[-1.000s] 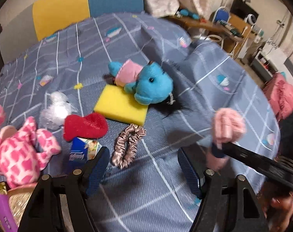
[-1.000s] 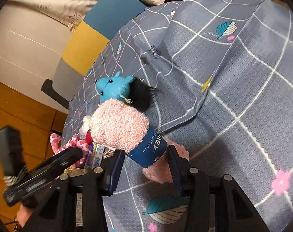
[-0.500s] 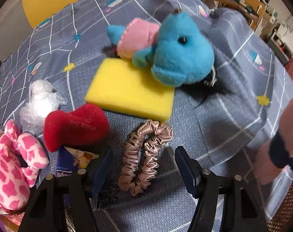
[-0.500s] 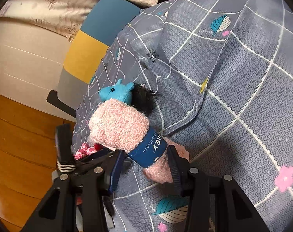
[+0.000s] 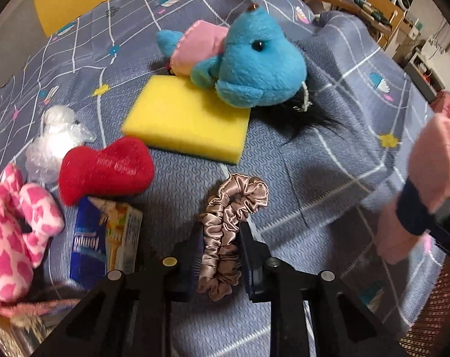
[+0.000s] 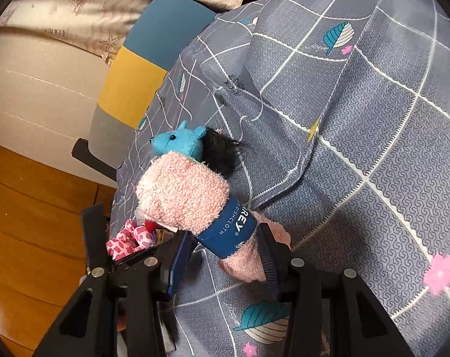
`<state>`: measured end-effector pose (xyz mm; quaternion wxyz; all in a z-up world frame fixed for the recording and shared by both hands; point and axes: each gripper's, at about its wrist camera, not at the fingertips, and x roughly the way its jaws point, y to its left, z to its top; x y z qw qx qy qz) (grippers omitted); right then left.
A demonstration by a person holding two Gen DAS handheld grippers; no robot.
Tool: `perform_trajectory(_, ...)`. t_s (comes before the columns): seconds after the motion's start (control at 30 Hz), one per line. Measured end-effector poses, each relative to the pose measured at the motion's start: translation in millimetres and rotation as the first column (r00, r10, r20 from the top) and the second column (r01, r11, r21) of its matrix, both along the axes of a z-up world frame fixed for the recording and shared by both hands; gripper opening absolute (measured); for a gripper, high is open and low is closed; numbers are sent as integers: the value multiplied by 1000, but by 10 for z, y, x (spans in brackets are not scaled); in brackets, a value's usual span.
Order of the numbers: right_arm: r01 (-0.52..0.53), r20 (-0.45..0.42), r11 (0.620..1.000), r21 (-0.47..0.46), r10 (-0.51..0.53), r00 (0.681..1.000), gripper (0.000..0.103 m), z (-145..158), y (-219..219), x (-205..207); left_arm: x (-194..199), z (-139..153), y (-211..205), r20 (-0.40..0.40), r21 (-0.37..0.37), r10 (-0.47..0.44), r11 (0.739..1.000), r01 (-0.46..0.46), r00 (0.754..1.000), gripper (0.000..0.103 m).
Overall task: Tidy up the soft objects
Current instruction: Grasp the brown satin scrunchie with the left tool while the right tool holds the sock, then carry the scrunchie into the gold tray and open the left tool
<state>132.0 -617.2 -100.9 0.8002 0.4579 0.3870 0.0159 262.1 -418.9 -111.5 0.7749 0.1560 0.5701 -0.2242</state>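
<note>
My left gripper (image 5: 220,257) is shut on a beige satin scrunchie (image 5: 230,226) that lies on the blue-grey patterned cloth (image 5: 314,178). Beyond it lie a yellow sponge (image 5: 186,119), a blue plush toy (image 5: 248,62) with a pink top, and a red plush heart (image 5: 106,169). My right gripper (image 6: 225,255) is shut on a rolled pink dishcloth (image 6: 189,202) with a dark blue band, held above the cloth; the dishcloth also shows at the right edge of the left wrist view (image 5: 433,184).
A pink-and-white spotted plush (image 5: 13,238), a blue tissue packet (image 5: 103,238) and crumpled clear plastic (image 5: 55,139) lie at the left. A woven basket rim (image 5: 433,312) shows at the lower right. A yellow and blue chair (image 6: 141,74) stands behind the table.
My left gripper moved forward and down over the scrunchie and closed on it. My right gripper kept its hold on the pink dishcloth and barely moved.
</note>
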Motion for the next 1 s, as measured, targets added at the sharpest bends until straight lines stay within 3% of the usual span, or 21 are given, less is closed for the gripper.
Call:
perform_trajectory(0.2, -9, 8, 1000, 12, 9, 1000, 46, -12, 12, 7, -278, 322, 183, 4, -122, 11, 992, -10, 1000, 22)
perform_trajectory(0.5, -35, -17, 999, 30, 35, 999, 46, -95, 58, 44, -727, 664, 554, 27, -238, 1, 971, 6, 1000, 22)
perform_trajectory(0.77, -47, -6, 998, 50, 47, 999, 46, -131, 90, 60, -1087, 947, 1132, 74, -303, 15, 953, 9, 997, 22)
perform_trajectory(1.0, -74, -4, 997, 15, 74, 997, 46, -127, 182, 79, -1411, 1289, 1884, 173, -354, 82, 935, -16, 982, 22)
